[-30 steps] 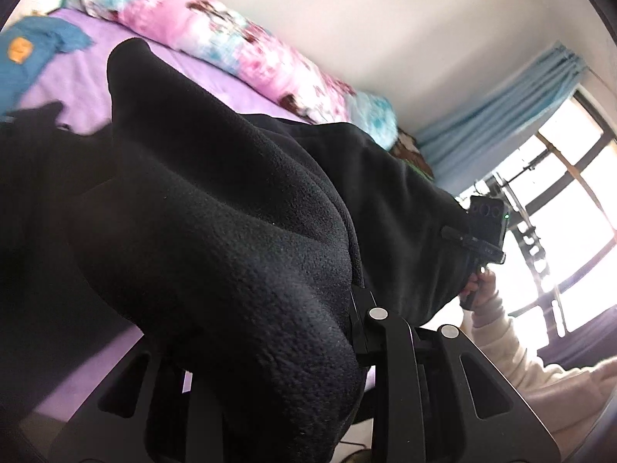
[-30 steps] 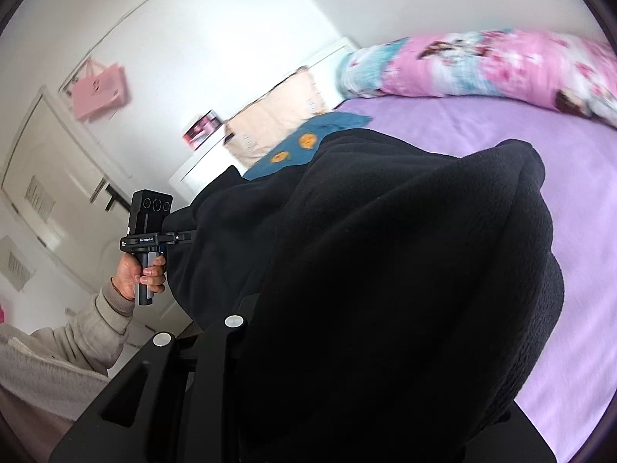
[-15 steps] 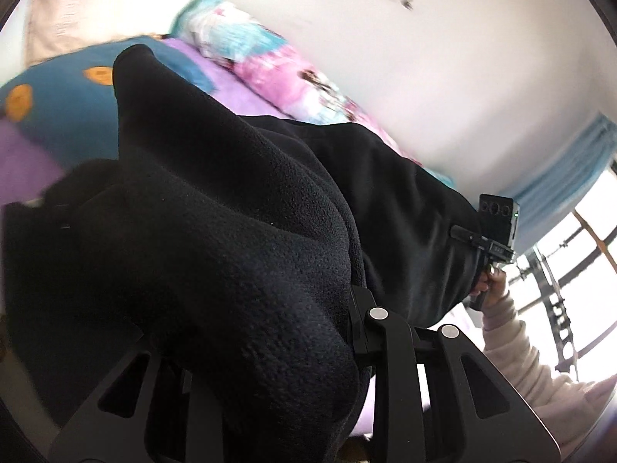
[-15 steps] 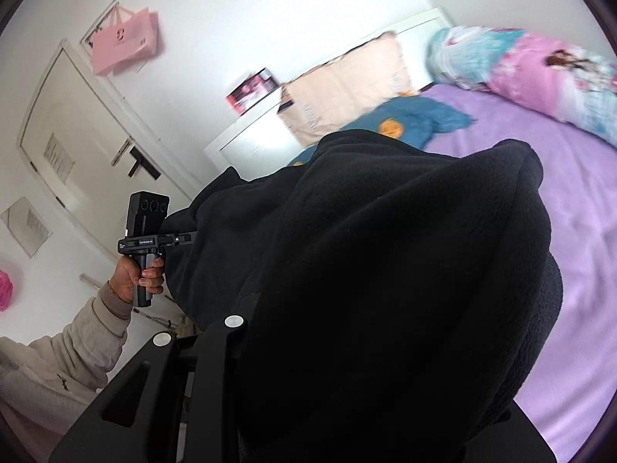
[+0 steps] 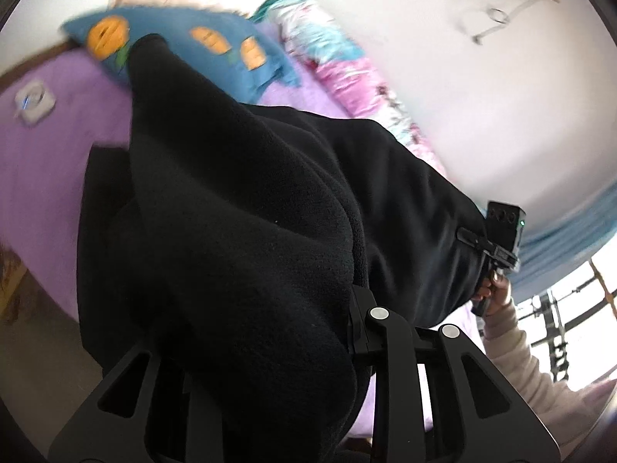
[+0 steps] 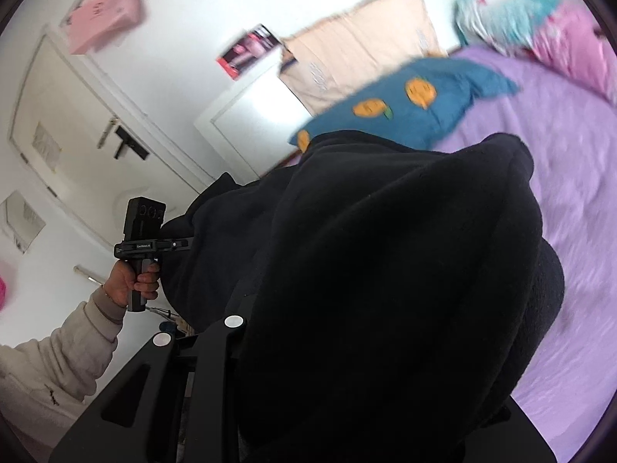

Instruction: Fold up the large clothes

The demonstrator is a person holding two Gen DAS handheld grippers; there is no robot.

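Both grippers, left point(image 6: 185, 245) & right point(image 5: 468, 237), clamp black fleece point(image 5: 239, 254), draped over fingers.

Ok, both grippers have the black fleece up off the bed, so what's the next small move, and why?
Probably lower both grippers together toward the purple bedsheet to lay the black fleece garment flat. It hangs bunched over the left gripper and the right gripper, stretched between them in the air, so no fold line can be set yet.

I see my bed with a purple sheet point(image 6: 559, 177) and a blue pillow with orange prints point(image 6: 408, 104). Behind it stands a white wall point(image 5: 482, 96). A white door point(image 6: 77, 123) is at one side, a bright window point(image 5: 578, 308) with blue curtain point(image 5: 570, 239) at the other.
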